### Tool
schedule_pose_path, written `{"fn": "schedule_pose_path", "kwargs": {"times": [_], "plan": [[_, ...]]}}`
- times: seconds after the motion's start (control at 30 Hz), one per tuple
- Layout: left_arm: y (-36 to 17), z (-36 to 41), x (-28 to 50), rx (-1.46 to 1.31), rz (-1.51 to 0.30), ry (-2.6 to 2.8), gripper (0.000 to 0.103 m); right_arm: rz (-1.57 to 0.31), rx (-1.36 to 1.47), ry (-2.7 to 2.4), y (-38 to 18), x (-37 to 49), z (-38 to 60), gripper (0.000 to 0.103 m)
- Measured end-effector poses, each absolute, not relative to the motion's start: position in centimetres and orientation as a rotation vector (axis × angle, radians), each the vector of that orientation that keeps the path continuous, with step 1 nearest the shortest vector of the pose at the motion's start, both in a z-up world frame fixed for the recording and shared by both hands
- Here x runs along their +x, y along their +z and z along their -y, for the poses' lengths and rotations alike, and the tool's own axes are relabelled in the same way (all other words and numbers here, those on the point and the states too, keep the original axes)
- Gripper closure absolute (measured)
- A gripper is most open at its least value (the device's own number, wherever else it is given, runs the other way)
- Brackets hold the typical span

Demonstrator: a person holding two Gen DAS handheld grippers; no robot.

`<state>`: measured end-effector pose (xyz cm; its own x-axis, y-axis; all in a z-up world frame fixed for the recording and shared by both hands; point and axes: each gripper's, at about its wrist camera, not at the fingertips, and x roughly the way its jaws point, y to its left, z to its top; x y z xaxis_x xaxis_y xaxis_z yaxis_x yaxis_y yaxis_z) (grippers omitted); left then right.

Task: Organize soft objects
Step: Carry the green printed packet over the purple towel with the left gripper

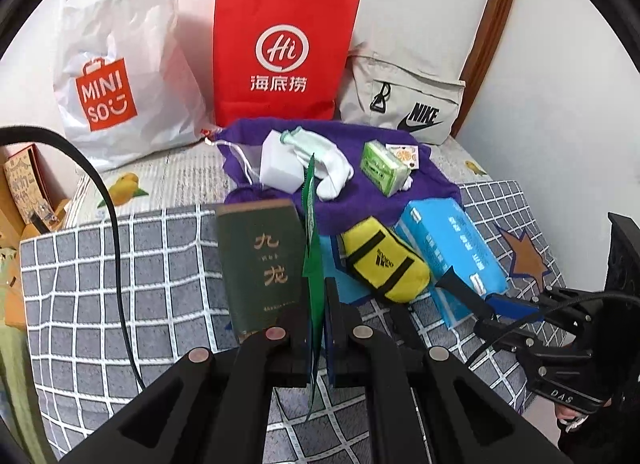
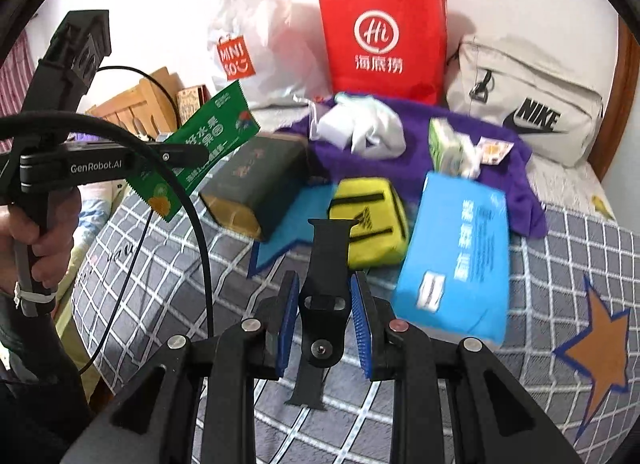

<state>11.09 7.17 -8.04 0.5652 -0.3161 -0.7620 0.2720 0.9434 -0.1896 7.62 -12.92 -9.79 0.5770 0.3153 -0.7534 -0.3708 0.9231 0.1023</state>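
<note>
My left gripper point(image 1: 317, 296) is shut on a flat green snack packet point(image 1: 311, 232), held edge-on above the checked bed; from the right wrist view the packet point(image 2: 200, 148) shows its printed face. My right gripper point(image 2: 325, 296) is shut on a black watch strap point(image 2: 326, 264), also seen in the left wrist view point(image 1: 466, 296). On the bed lie a yellow pouch point(image 2: 370, 224), a blue tissue pack point(image 2: 456, 256), a dark green box point(image 1: 260, 260), white socks point(image 1: 324, 168) and a small green tissue pack point(image 1: 382, 168) on a purple cloth point(image 1: 360, 200).
Against the wall stand a white Miniso bag point(image 1: 116, 64), a red paper bag point(image 1: 280, 60) and a grey Nike bag point(image 1: 404, 100). A wooden piece point(image 2: 136, 104) is off the bed's left side. A black cable point(image 1: 112, 208) loops at left.
</note>
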Motion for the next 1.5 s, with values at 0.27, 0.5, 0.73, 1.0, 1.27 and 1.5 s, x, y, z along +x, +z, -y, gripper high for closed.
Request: {"fn": "schedule_pose_path", "kwargs": {"times": [0.27,0.5,0.73,1.0,1.27,1.5], "plan": [[-6.8,-6.9,13.1,-0.060,-0.894,-0.351,0.098,-0.825,-0.060,0.389,-8.4,9.4,14.8,0.076],[-6.2,-6.3,15.7,-0.082,-0.892,-0.364,0.098,-0.781,-0.048,0.353,-7.4,11.9,17.1,0.076],[-5.8,-5.0,19.0,-0.077,-0.900,-0.381,0.098,-0.756,-0.046,0.319,-6.4,14.7,19.2,0.076],[-6.1,-4.4,23.3,-0.071,-0.923,-0.363,0.098,-0.762,-0.053,0.264,-6.9,20.0,21.5,0.076],[-6.6,-4.0,27.0,-0.087,-0.948,-0.351,0.098,-0.799,-0.059,0.201,-9.3,26.3,23.5,0.076],[-7.4,-4.1,29.3,-0.104,-0.958,-0.330,0.098,-0.867,-0.030,0.188,-12.2,30.2,24.2,0.076]]}}
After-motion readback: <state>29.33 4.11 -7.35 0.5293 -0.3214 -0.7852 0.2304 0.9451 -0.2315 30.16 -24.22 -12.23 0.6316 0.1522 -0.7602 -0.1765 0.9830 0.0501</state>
